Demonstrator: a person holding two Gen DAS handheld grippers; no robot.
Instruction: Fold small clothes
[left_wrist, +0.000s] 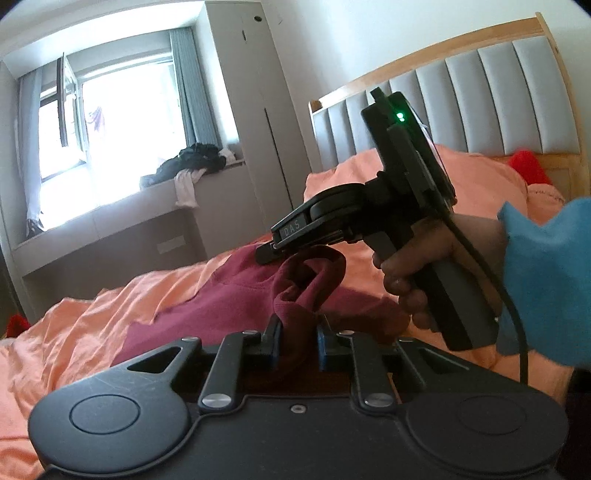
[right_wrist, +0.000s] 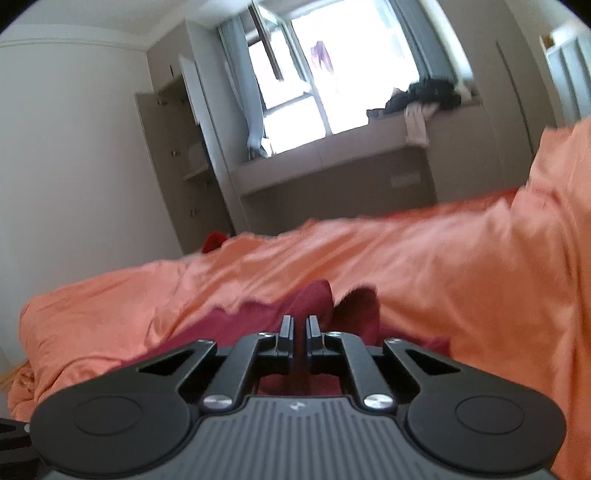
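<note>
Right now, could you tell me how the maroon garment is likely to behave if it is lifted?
Probably floppy: the maroon garment droops in soft folds from the left hand-held gripper. Likely light, since a small pinch holds it bunched. It may drag across the orange bedspread.

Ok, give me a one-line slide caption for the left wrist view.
Left gripper pinching a bunched maroon garment on the orange bedspread, right gripper at its far fold.

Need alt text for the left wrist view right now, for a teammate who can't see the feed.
The left gripper is clamped on a bunched fold of a maroon garment lying on an orange bedspread. Beyond it, the right gripper, held in a hand with a blue sleeve, touches the same cloth.
</note>
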